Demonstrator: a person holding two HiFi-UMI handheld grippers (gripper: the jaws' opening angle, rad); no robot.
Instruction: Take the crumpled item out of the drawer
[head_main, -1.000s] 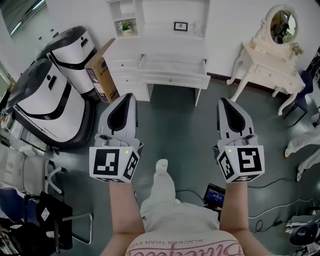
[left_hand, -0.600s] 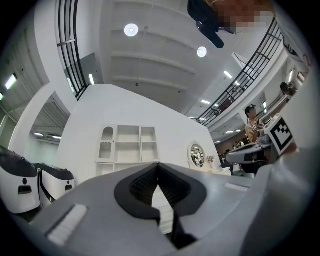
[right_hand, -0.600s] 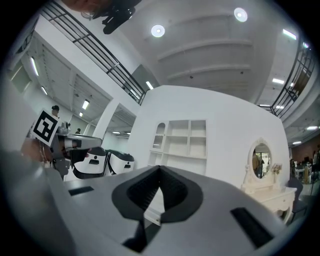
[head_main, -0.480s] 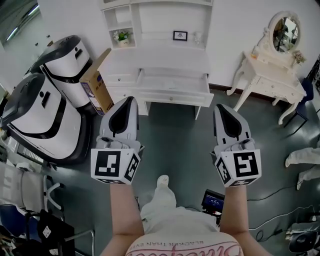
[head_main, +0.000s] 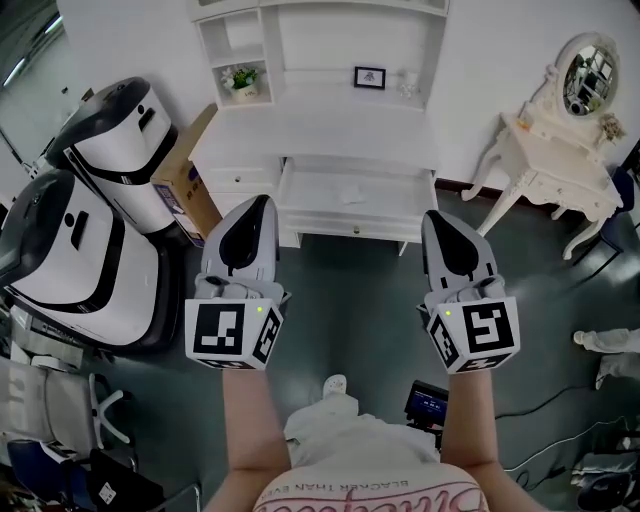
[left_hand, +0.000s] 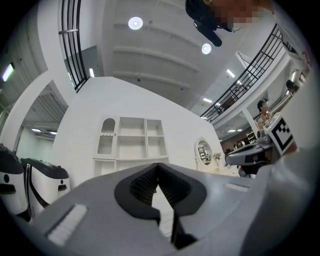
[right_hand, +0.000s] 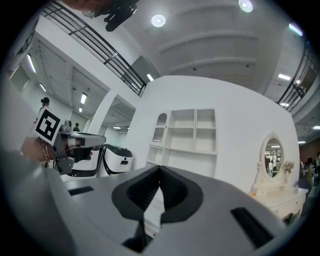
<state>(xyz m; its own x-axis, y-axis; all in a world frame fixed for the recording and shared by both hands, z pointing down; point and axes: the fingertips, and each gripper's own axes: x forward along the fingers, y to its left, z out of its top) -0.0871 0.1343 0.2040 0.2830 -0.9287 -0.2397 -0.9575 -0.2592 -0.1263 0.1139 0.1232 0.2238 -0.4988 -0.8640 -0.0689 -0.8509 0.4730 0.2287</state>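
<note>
A white desk (head_main: 310, 125) with a shelf unit stands against the far wall. Its middle drawer (head_main: 352, 226) is pulled open, and a small crumpled white item (head_main: 352, 194) lies inside. My left gripper (head_main: 250, 207) hangs in the air in front of the desk's left part, shut and empty. My right gripper (head_main: 446, 222) is level with it near the drawer's right end, also shut and empty. Both stay short of the drawer. In the left gripper view, the left gripper (left_hand: 159, 171) points at the shelf unit (left_hand: 132, 140). The right gripper (right_hand: 159, 173) faces the same shelf unit (right_hand: 192, 132).
Two large white-and-black machines (head_main: 115, 125) (head_main: 60, 250) and a cardboard box (head_main: 185, 170) stand left of the desk. A white dressing table (head_main: 555, 160) with an oval mirror stands at the right. A small device (head_main: 428, 402) and cables lie on the dark floor by the person's feet.
The person has stepped toward the desk, so it looks larger and nearer. The open drawer now lies just beyond the gripper tips. Both grippers stayed shut and level.
</note>
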